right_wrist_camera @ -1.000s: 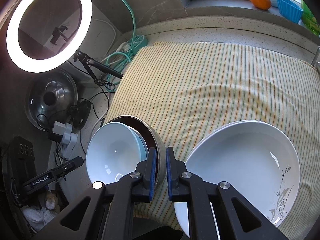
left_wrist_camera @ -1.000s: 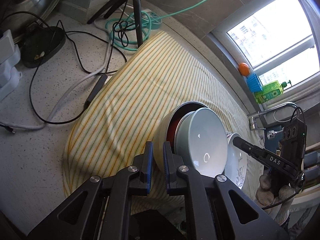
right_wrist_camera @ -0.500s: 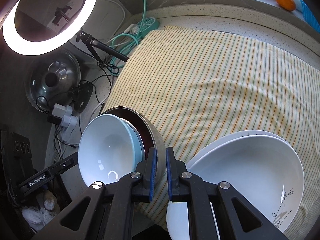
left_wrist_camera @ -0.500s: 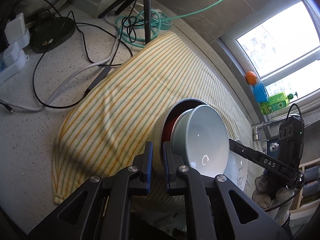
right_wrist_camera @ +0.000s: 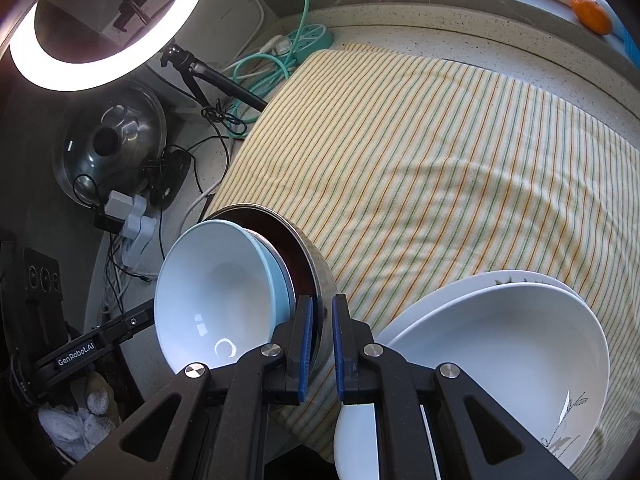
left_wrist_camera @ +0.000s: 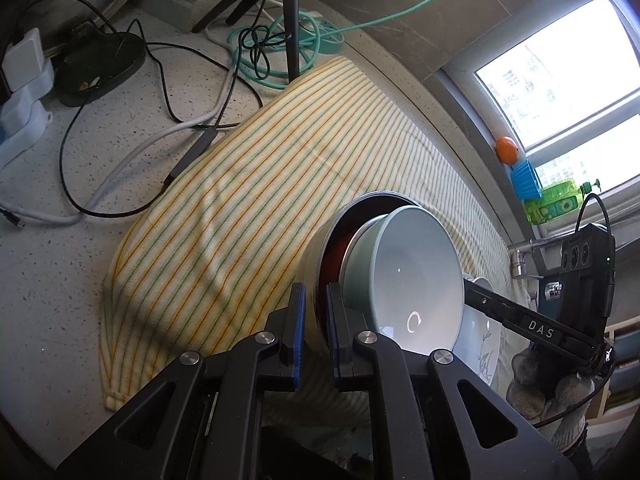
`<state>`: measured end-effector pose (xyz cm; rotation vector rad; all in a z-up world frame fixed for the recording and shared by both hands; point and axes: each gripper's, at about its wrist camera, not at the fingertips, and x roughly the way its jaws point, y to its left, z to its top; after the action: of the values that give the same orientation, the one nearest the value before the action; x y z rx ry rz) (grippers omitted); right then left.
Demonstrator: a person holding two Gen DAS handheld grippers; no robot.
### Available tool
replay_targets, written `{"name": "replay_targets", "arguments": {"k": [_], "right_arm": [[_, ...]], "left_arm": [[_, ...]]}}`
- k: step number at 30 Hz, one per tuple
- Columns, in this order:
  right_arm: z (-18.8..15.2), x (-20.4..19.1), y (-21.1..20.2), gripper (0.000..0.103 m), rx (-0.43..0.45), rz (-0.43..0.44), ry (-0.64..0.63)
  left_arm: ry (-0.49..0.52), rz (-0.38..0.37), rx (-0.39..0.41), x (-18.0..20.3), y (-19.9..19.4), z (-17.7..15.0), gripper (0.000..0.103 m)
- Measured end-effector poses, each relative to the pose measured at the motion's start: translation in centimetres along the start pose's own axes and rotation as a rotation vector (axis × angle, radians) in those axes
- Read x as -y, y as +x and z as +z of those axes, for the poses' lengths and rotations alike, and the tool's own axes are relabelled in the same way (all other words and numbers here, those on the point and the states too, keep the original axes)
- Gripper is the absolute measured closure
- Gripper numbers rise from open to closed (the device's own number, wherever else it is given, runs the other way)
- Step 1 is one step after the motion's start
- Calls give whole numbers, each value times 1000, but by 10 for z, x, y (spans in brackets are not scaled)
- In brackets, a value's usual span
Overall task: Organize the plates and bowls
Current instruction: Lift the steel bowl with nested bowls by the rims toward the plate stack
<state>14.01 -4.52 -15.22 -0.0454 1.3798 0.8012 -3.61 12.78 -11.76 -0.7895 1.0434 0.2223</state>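
Observation:
Both grippers hold one nested stack of bowls in the air above the striped cloth. The outer steel bowl has a dark red inside; a pale blue bowl sits in it. My left gripper is shut on the steel bowl's rim. My right gripper is shut on the rim of the same steel bowl, with the pale blue bowl to its left. Two stacked white plates with a plant print lie on the cloth at lower right, also glimpsed in the left wrist view.
Cables, a teal extension cord and a tripod lie on the speckled counter left of the cloth. A ring light and a steel pot lid stand beyond. An orange rests on the window sill.
The held bowl stack has risen and moved away from the cloth toward the near edge, tilted on its side; both grippers stay shut on its rim. The plates have not moved.

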Motion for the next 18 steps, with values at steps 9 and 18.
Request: {"name": "replay_targets", "arguments": {"k": [9, 18], "right_arm": [[0, 0, 5, 92, -15, -4, 5], [-1, 2, 6, 95, -12, -13, 27]], "left_arm": [[13, -3, -14, -2, 6, 4, 95], [28, -5, -23, -2, 9, 6, 96]]}}
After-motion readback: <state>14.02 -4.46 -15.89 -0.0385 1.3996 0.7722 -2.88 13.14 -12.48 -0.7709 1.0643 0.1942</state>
